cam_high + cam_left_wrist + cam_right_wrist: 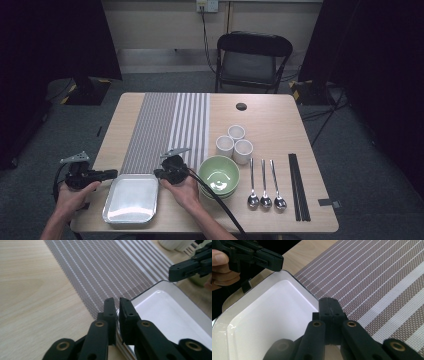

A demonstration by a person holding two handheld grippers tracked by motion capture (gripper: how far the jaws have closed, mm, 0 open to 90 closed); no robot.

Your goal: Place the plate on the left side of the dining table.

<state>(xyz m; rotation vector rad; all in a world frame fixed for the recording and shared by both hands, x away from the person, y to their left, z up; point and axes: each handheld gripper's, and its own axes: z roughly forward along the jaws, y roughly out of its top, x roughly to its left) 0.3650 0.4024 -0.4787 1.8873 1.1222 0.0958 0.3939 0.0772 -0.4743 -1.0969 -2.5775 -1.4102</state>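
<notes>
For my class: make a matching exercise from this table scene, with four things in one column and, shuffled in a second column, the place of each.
Things:
1. white tray
2. green bowl
3. three spoons
4. black chopsticks

Places:
A. nearest the table's right edge
B. at the near end of the striped table runner, between the two grippers
C. just in front of the three white cups
D. between the bowl and the chopsticks

Pairs: 1-B, 2-C, 3-D, 4-A

green bowl [219, 175] | three white cups [234, 144] | three spoons [265, 186] | black chopsticks [298, 187] | folding chair [251, 61]
</notes>
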